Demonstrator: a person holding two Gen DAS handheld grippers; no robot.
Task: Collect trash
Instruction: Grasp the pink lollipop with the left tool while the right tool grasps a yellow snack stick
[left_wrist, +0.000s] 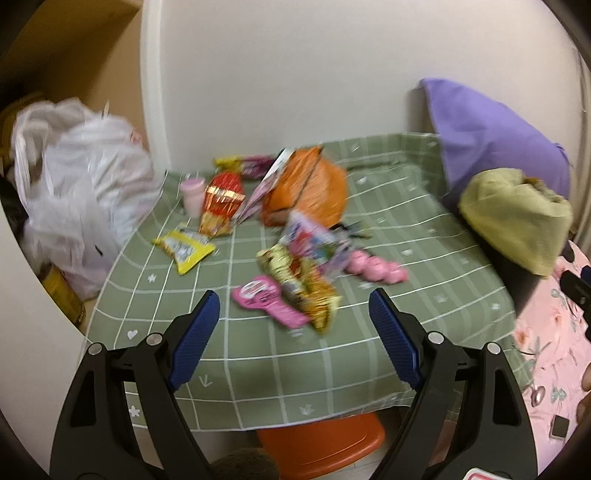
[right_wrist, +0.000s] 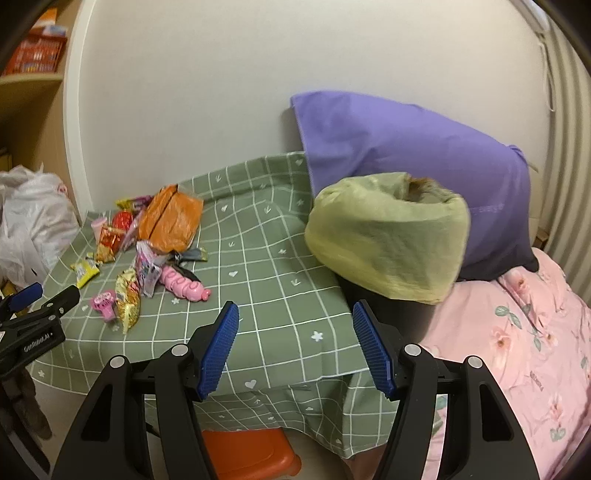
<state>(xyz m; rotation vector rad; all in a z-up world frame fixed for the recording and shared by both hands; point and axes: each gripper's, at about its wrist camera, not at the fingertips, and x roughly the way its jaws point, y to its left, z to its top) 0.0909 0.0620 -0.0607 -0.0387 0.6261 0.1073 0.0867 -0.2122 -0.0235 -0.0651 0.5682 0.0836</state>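
left gripper wide, empty, above wrappers; right gripper wide, empty, over tablecloth

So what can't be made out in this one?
- Wrapper print: left view is motion-blurred, so the yellow packet is unreadable; too small in the right view.
- White bag: contents hidden by its plastic.
- Orange stool: mostly hidden under the tablecloth.
- Left gripper: cut off by the right view's edge.

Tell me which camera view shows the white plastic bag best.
The left wrist view: the white plastic bag appears large and nearly whole left of the table, though motion-blurred. The right wrist view shows the bag sharper but smaller, cut off at the left frame edge.
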